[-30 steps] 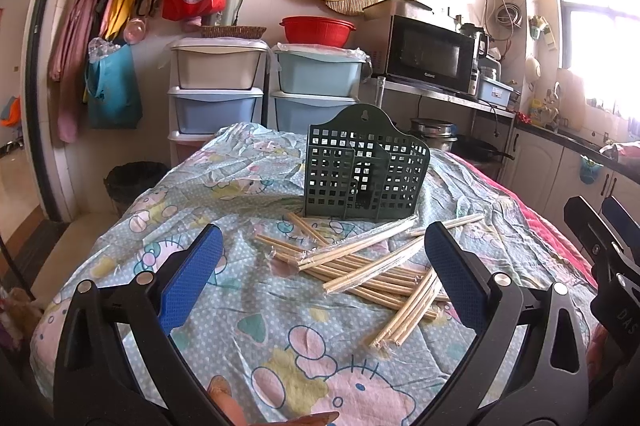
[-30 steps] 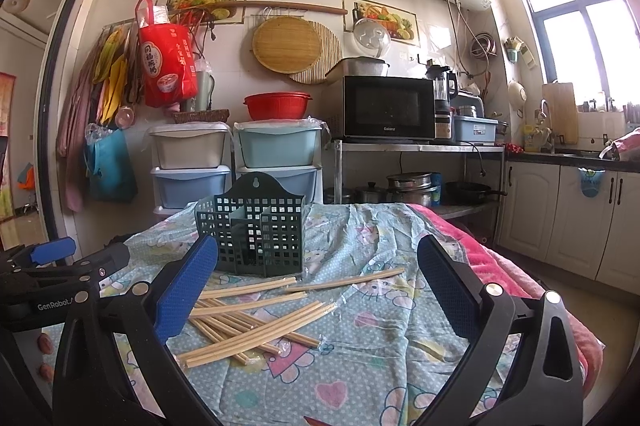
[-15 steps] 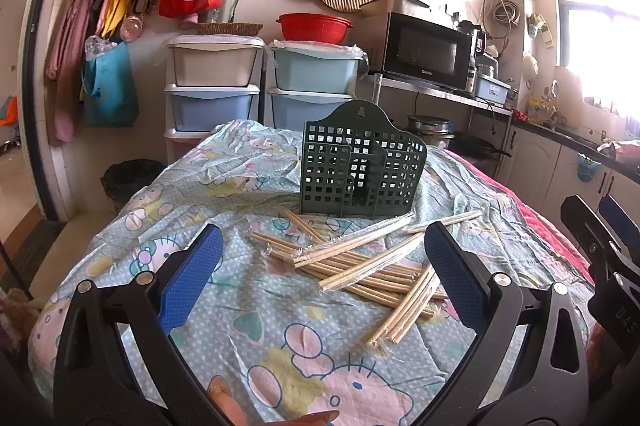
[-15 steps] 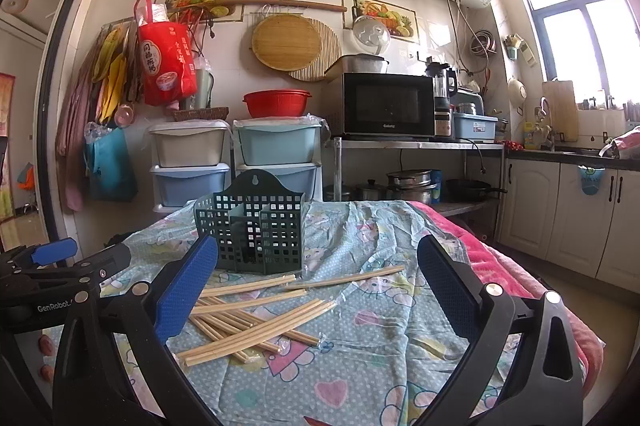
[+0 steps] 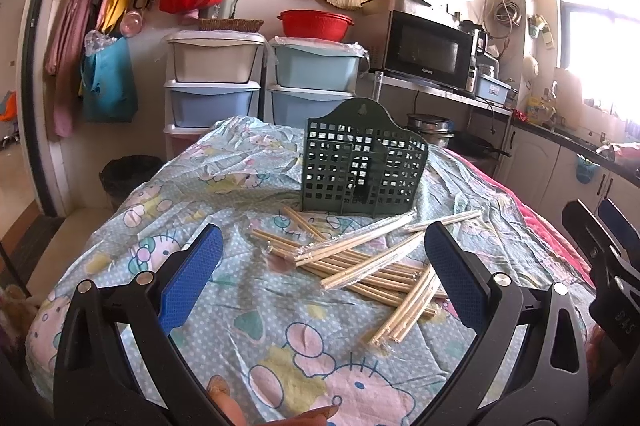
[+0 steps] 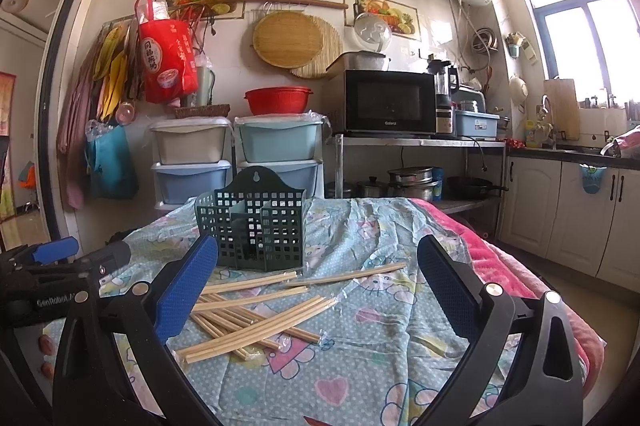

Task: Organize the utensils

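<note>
Both claws, left claw (image 5: 322, 274) and right claw (image 6: 318, 282), gape empty; wrapped chopsticks (image 5: 360, 258) at 12 o'clock look light, stiff, slippery: pinch mid-length.

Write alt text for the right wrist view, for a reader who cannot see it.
The open right gripper hovers above a table covered in a cartoon-print cloth, holding nothing. Wrapped chopsticks lie scattered in front of an upright dark green holder. The left gripper shows at the left edge; kitchen shelves and a microwave stand behind.
</note>
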`<state>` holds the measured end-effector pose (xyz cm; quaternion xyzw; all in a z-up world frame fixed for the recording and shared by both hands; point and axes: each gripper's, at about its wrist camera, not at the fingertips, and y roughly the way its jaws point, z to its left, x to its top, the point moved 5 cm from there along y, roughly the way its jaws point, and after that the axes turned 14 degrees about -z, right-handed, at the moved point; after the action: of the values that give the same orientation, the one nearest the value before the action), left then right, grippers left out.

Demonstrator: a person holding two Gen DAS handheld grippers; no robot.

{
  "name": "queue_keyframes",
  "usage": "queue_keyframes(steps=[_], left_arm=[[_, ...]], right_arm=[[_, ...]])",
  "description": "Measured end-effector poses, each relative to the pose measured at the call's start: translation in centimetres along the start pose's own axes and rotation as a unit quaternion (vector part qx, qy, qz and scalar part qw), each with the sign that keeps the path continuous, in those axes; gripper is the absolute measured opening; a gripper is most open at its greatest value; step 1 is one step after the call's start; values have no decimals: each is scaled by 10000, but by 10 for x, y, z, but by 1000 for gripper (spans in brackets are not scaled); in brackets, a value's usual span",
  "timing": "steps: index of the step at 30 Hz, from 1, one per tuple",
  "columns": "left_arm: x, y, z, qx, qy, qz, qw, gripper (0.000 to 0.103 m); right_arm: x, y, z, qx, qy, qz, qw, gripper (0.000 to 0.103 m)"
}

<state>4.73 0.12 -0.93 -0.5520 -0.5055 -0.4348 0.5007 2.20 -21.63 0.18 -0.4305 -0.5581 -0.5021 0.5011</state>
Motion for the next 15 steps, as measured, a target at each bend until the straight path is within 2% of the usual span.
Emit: queue_keyframes(steps=[8,15], left_arm=[[0,15,27,248,-183,235,9992,93],[-7,32,53,446,-362,638,9963,93]], right_arm=[[-8,18,0,181,24,407,9990,97],[-6,45,-3,356,131,813,9960,97]])
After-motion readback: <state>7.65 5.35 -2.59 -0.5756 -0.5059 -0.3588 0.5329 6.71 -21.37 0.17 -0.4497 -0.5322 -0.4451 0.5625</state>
